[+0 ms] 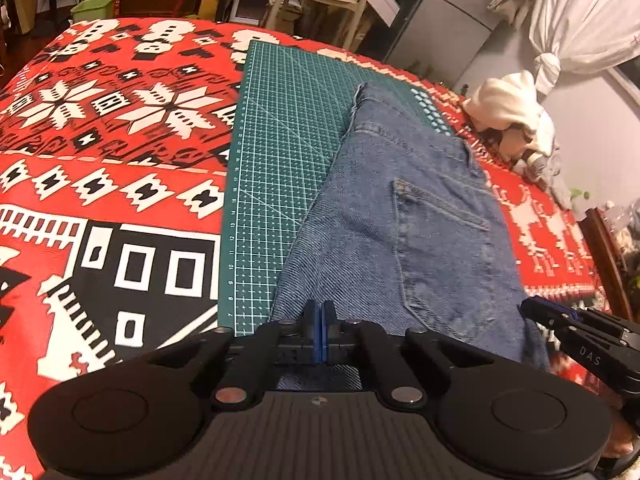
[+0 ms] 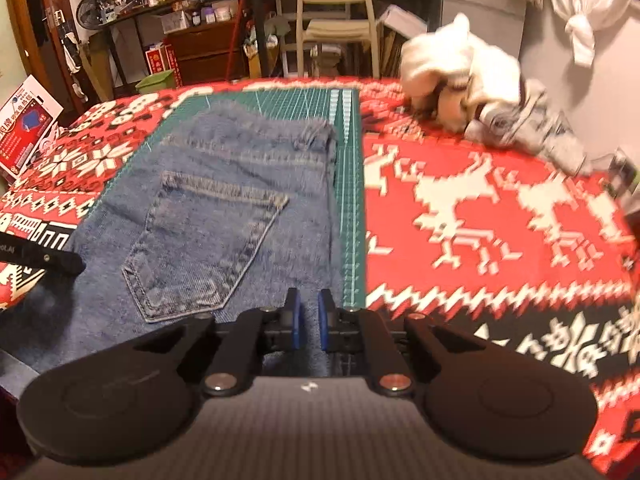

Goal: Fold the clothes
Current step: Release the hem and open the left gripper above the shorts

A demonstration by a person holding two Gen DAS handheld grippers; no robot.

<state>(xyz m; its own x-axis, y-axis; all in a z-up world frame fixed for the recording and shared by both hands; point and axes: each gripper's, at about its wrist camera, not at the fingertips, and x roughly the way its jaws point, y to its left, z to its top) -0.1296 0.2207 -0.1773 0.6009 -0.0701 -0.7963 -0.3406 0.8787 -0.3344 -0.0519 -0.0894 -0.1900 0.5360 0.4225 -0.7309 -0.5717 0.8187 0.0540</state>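
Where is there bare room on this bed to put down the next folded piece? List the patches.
Free: the red blanket left of the green mat, and the reindeer stretch between the mat's right edge and the clothes pile. A strip of mat left of the jeans is bare. Crowded: the pile's corner.

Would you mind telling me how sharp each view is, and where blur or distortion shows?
Left wrist view: the jeans and cutting mat look fairly sharp, with fisheye bending at the edges. Right wrist view: motion blur smears the white garment pile and the blanket.
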